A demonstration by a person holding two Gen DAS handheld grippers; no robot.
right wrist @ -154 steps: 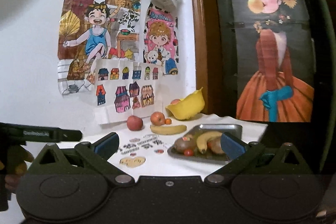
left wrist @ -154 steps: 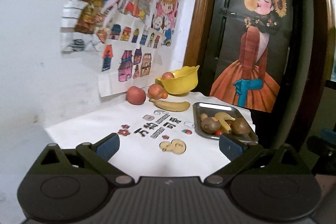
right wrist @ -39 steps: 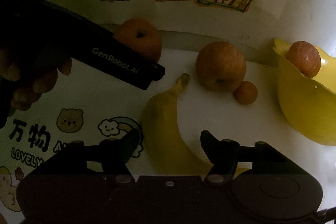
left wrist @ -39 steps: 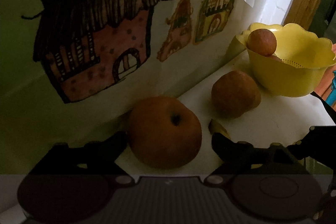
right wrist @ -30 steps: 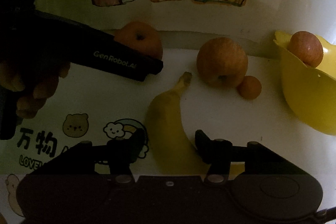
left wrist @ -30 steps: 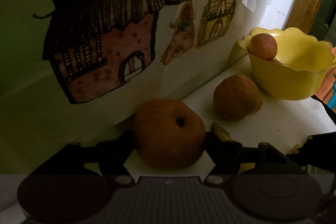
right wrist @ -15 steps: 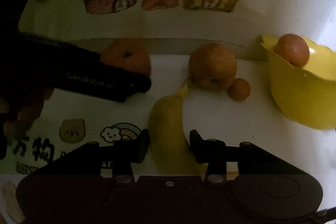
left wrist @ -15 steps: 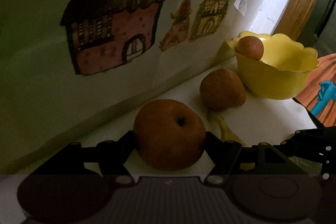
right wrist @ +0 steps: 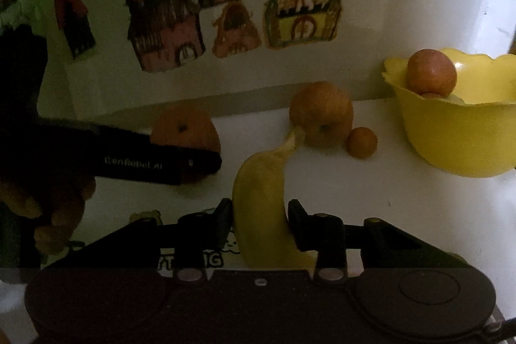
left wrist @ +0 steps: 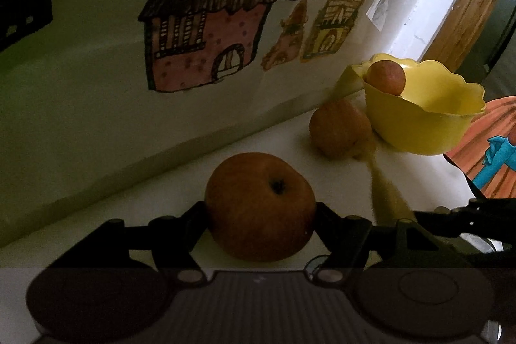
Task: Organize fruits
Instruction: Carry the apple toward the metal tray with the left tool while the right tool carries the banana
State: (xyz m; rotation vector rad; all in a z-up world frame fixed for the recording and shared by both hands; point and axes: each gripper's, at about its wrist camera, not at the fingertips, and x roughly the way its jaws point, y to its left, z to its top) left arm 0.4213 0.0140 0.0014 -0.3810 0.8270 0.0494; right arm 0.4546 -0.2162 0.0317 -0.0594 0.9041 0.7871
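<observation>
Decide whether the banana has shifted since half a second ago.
Yes. In the right wrist view the banana tip now touches the apple near the wall, pushed toward it.

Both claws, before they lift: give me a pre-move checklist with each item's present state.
1. Left claw closed on the apple, fingers on both of its sides: ok.
2. Right claw closed on the banana: ok, though it grips near the thick middle and the stem end sticks out ahead.
3. Banana tip free of the second apple: cannot tell; they look to be touching or nearly so.
4. Small orange fruit out of the banana's way: ok, it sits to the side.
5. Room in the yellow bowl: cannot tell; one fruit sits high by its rim.
</observation>
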